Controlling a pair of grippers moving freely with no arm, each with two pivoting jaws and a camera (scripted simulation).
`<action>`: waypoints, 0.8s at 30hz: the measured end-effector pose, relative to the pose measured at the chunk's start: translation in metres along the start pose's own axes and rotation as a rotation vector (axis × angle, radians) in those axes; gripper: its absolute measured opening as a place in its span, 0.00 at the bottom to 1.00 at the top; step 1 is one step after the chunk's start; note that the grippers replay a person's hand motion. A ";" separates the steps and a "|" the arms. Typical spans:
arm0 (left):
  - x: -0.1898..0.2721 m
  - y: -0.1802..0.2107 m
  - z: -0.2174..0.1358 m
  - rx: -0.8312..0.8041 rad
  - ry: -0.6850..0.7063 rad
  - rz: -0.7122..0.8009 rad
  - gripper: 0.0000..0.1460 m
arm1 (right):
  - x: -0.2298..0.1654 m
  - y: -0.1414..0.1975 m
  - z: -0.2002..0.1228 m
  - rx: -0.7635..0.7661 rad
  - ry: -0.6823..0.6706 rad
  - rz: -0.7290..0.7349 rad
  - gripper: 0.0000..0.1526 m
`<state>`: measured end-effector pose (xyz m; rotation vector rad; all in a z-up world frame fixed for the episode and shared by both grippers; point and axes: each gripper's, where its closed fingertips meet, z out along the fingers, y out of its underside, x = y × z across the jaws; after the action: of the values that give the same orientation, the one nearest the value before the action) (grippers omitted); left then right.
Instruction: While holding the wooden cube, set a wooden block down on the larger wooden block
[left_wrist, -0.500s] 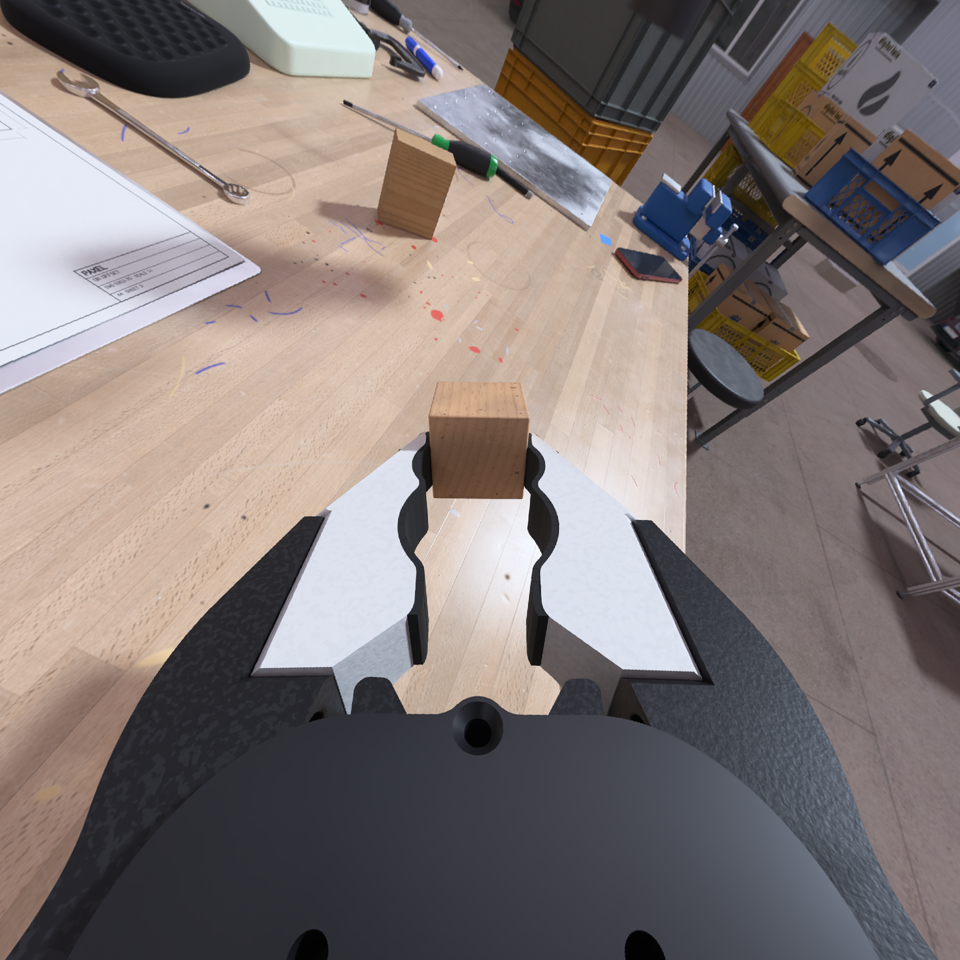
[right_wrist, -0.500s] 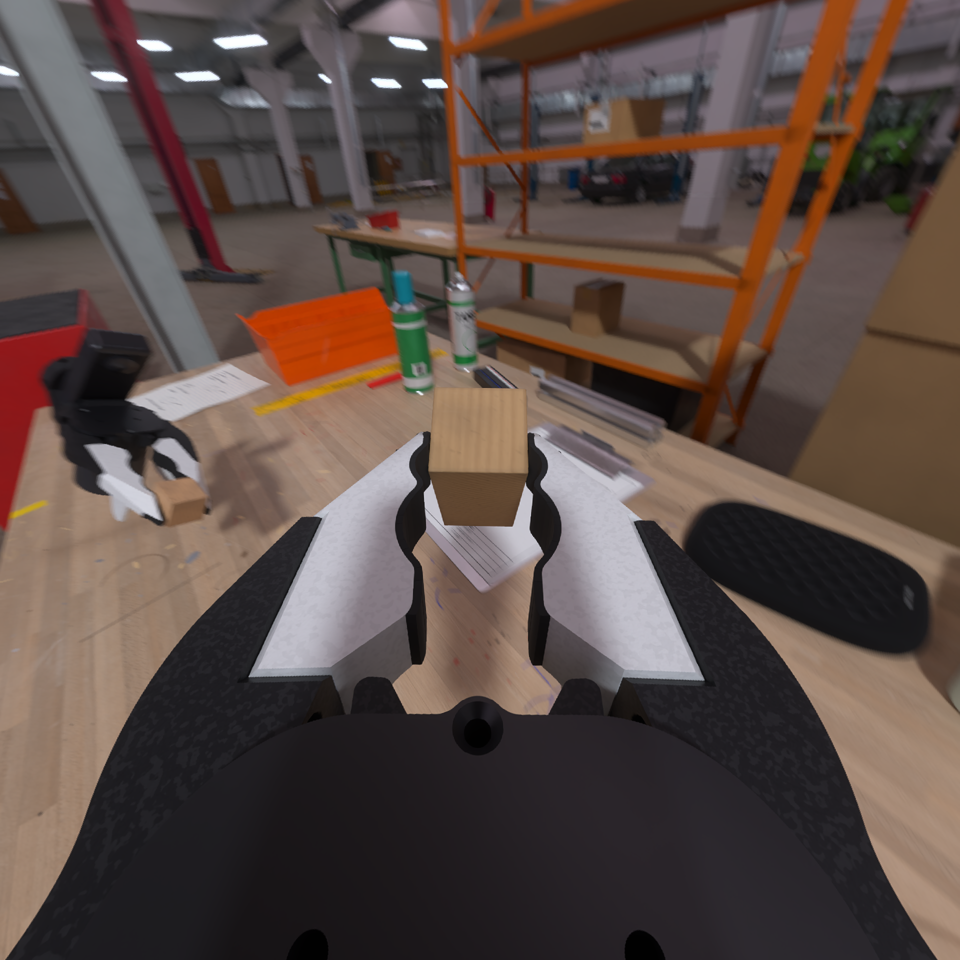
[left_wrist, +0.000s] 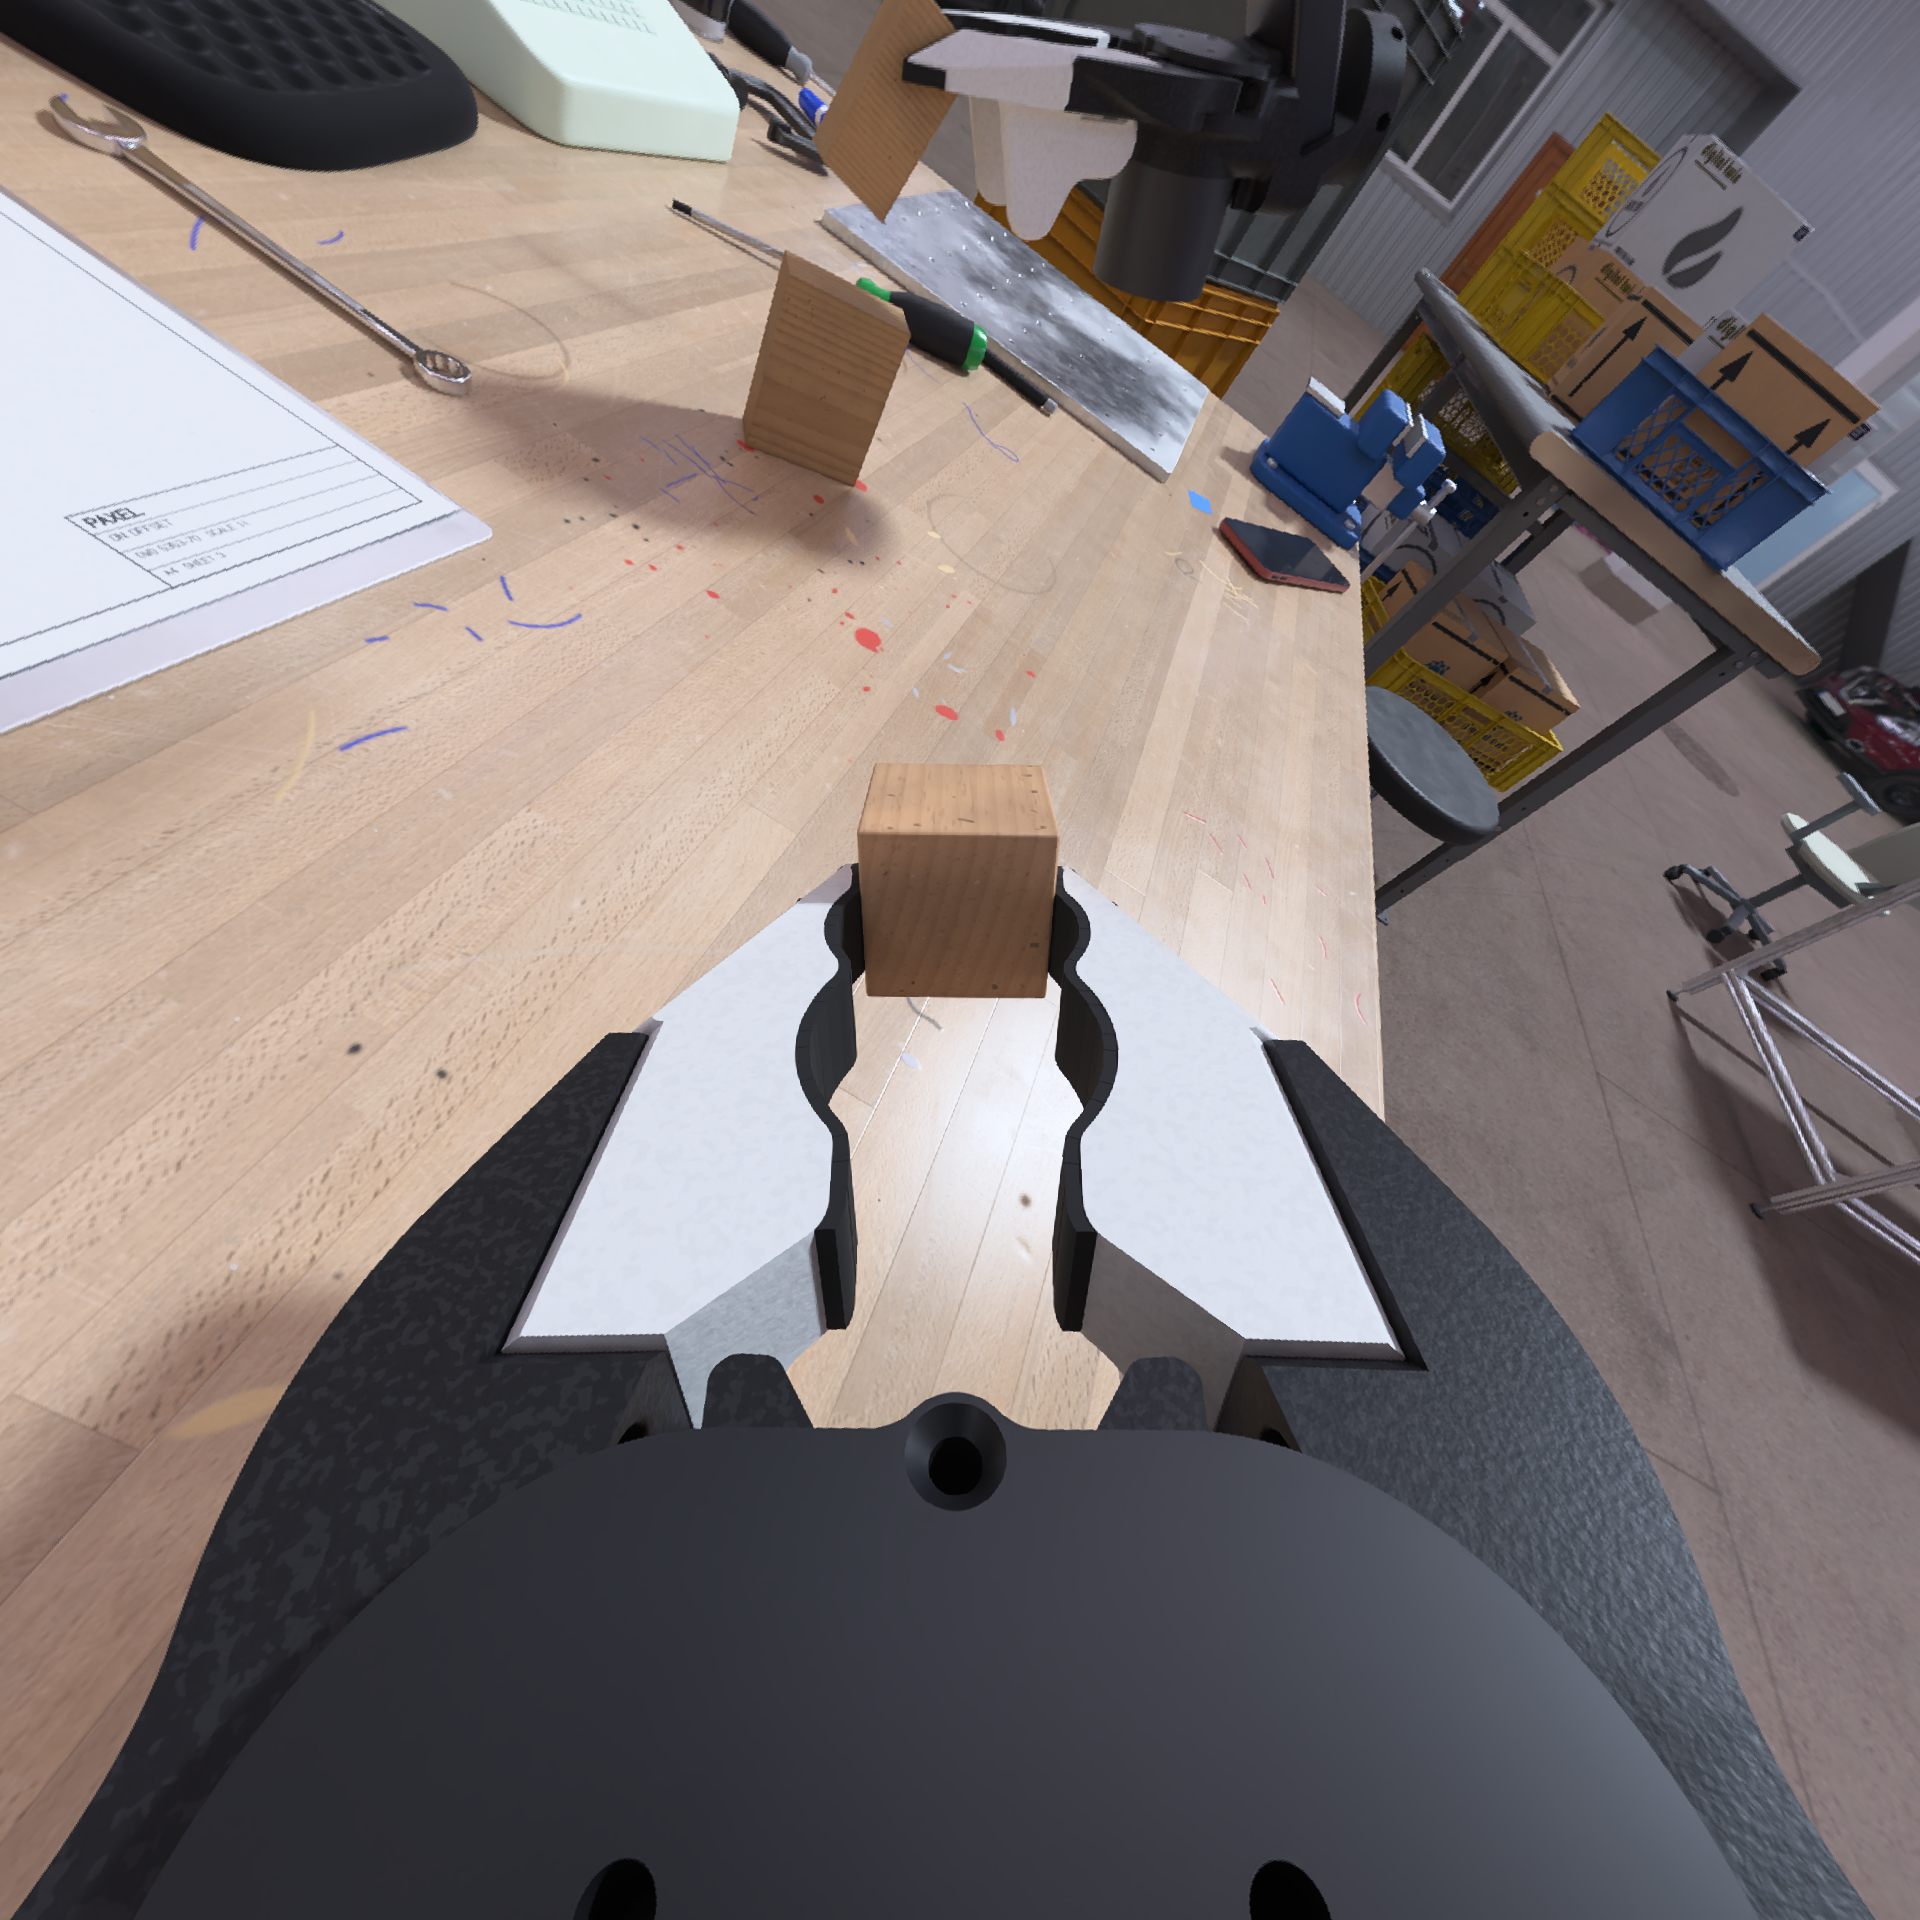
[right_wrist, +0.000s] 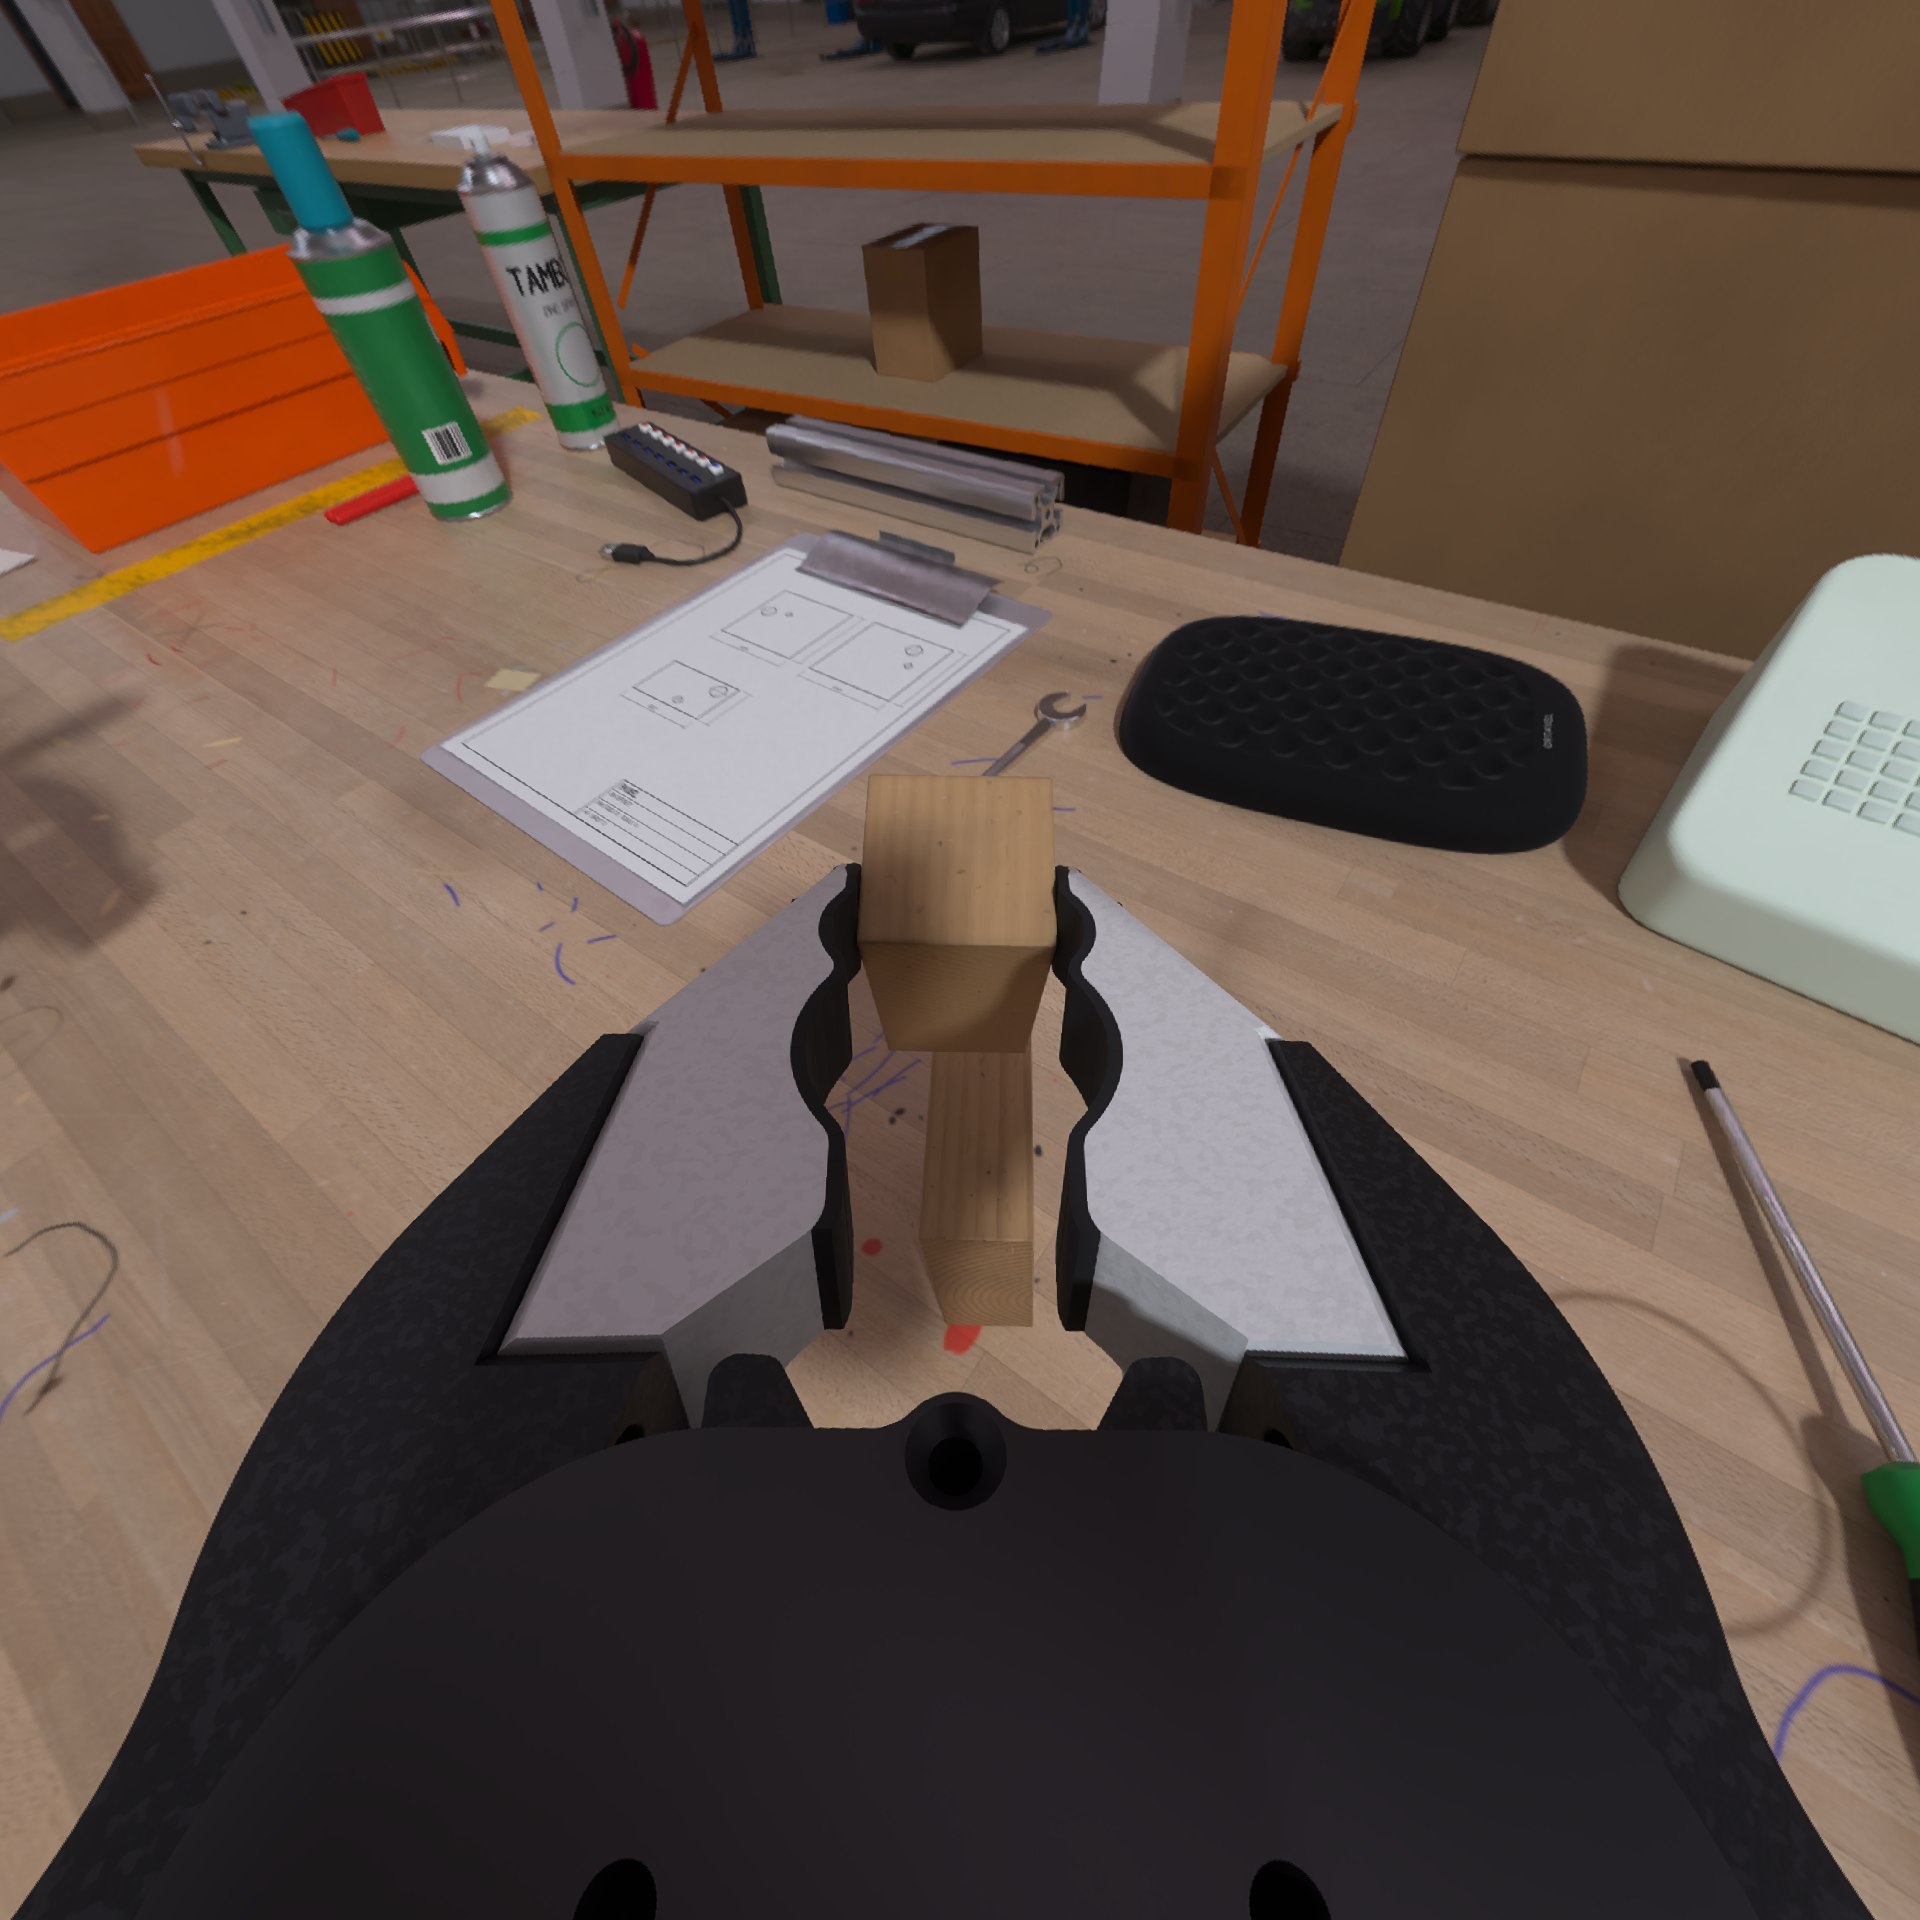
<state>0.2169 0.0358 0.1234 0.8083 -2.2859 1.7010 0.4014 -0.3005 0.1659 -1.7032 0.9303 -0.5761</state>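
My left gripper (left_wrist: 956, 894) is shut on the wooden cube (left_wrist: 956, 883) and holds it a little above the table. The larger wooden block (left_wrist: 826, 369) stands upright on the table farther ahead. My right gripper (right_wrist: 956, 899) is shut on a lighter wooden block (right_wrist: 956, 904) and tilts down over the table. The larger block (right_wrist: 977, 1195) shows below it, between the fingers, with a gap between the two. In the left wrist view the right gripper (left_wrist: 940, 114) hangs above and just behind the larger block with its block (left_wrist: 873, 125).
A clipboard with a drawing (right_wrist: 727, 717), a wrench (left_wrist: 260, 239), a black pad (right_wrist: 1351, 727) and a pale green device (right_wrist: 1818, 810) lie around. A green-handled screwdriver (left_wrist: 935, 322), a metal plate (left_wrist: 1039, 312) and a phone (left_wrist: 1283, 556) lie near the table's edge. Spray cans (right_wrist: 395, 353) stand farther off.
My right gripper has moved with its block to above the larger block and has tilted downward; it now shows in the left wrist view. My left gripper has hardly moved and still holds the cube.
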 end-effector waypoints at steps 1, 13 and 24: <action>-0.001 0.001 0.001 0.000 0.000 -0.004 0.23 | 0.002 0.004 0.003 -0.006 0.004 -0.001 0.24; -0.008 0.006 0.001 0.001 -0.006 -0.020 0.23 | 0.003 0.025 0.008 -0.108 0.041 -0.054 0.24; -0.005 0.008 0.004 -0.018 -0.005 -0.010 0.23 | -0.007 0.045 -0.012 -0.328 0.035 -0.096 0.24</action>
<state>0.2178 0.0353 0.1125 0.8209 -2.2929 1.6738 0.3748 -0.3075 0.1279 -2.0457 1.0148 -0.5391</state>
